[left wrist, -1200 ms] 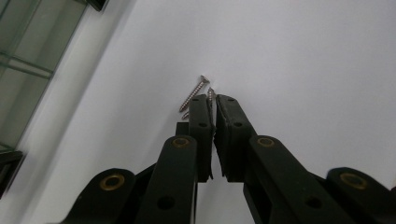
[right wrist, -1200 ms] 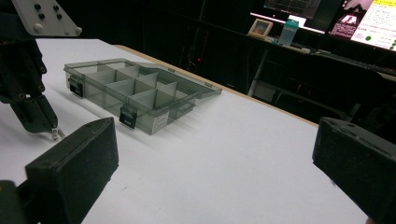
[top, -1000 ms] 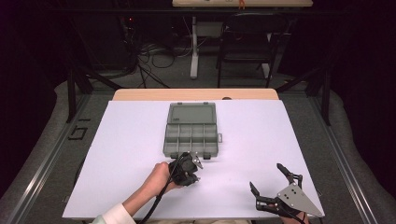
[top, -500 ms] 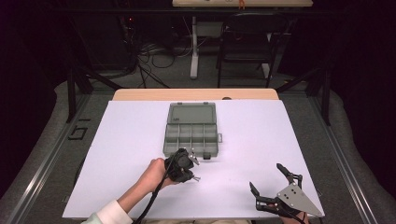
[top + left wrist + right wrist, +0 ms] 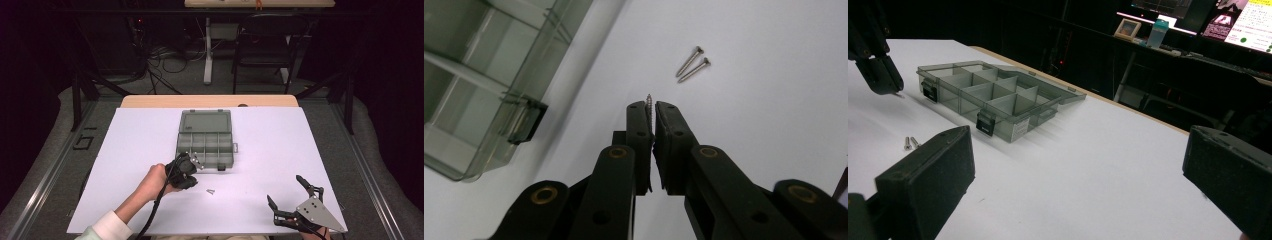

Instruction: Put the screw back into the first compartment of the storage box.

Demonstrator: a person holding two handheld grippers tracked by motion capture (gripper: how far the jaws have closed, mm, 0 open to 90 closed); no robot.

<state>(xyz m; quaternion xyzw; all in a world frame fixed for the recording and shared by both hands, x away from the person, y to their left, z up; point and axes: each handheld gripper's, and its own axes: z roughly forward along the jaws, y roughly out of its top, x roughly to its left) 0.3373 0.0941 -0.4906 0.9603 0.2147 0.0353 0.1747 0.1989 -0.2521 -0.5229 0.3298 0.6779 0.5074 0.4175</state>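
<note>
A grey-green compartment box [image 5: 205, 139] lies open in the middle of the white table, its lid folded back. My left gripper [image 5: 198, 162] hovers just off the box's near left corner, shut on a small screw [image 5: 649, 107] that stands pinched between its pads, tip poking out. Two more screws [image 5: 691, 64] lie side by side on the table, seen as a small speck [image 5: 211, 190] from above. My right gripper [image 5: 285, 191] rests near the table's front right edge, jaws wide open and empty. The box [image 5: 993, 97] and the loose screws [image 5: 911, 143] lie ahead of it.
The white sheet [image 5: 320, 150] covers a wooden table. A chair [image 5: 267, 45], cables and a table leg stand on the floor behind. The box latches [image 5: 220, 167] stick out along its near side. Monitors glow far off in the right gripper view.
My left gripper has lifted off the table and drifted left and toward the box, with the screw in its jaws. The right gripper has stayed put.
</note>
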